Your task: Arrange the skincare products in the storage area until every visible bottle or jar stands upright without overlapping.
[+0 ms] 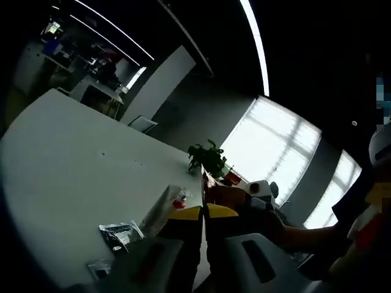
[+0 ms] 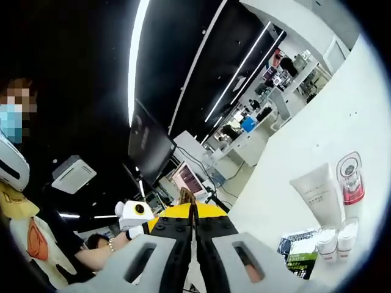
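Left gripper view: left tongs (image 1: 203, 213) rising shut, yellow tips pressed together, gripping nothing, hovering over the white tabletop (image 1: 73, 165). Lying just beyond the tips, a clear bottle with a red part (image 1: 179, 200) beside a pale tube (image 1: 160, 210); nearer the edge, dark printed sachets (image 1: 121, 234) lying flat. Standing farther back, a potted plant (image 1: 208, 159) against bright windows. Reaching in from the right, a person's hand holding the other gripper.

Right gripper view: right tongs (image 2: 193, 212) likewise closed on nothing, pointing away from the tabletop (image 2: 342, 97). Sitting to the right, a white tube (image 2: 319, 194) beside a clear pump bottle with a red band (image 2: 350, 178); below them, two small white jars (image 2: 336, 241) touching, and a dark box (image 2: 299, 251).

Likely handling: tube soft and light, yielding under a squeeze, best gripped near its stiff cap end; pump bottle hard, smooth, probably slippery and breakable, best gripped around the body below the pump; jars small, rigid, best gripped across the lid.
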Demonstrator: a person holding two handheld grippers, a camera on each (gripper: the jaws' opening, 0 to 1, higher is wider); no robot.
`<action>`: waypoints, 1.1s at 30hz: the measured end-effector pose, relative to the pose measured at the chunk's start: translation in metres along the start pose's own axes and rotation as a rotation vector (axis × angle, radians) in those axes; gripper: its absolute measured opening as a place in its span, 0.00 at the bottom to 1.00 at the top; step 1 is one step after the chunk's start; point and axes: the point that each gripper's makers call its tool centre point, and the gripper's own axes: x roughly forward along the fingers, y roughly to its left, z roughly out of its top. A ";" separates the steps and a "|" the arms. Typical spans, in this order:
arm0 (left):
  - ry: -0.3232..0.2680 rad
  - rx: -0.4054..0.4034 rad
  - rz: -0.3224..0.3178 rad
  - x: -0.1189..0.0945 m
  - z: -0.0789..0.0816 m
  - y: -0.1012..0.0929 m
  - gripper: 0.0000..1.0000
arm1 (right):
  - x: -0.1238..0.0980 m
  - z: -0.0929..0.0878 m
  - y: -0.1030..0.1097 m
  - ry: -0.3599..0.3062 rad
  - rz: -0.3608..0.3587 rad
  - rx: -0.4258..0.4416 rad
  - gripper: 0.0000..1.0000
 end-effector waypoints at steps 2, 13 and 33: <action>0.016 0.005 0.012 -0.001 -0.004 0.003 0.02 | 0.001 -0.001 -0.001 0.012 -0.009 -0.018 0.01; 0.070 0.030 0.075 -0.008 -0.016 0.018 0.02 | 0.011 -0.013 -0.007 0.095 -0.050 -0.109 0.01; 0.178 0.107 0.242 -0.033 -0.039 0.060 0.02 | 0.040 -0.058 -0.035 0.292 -0.163 -0.253 0.01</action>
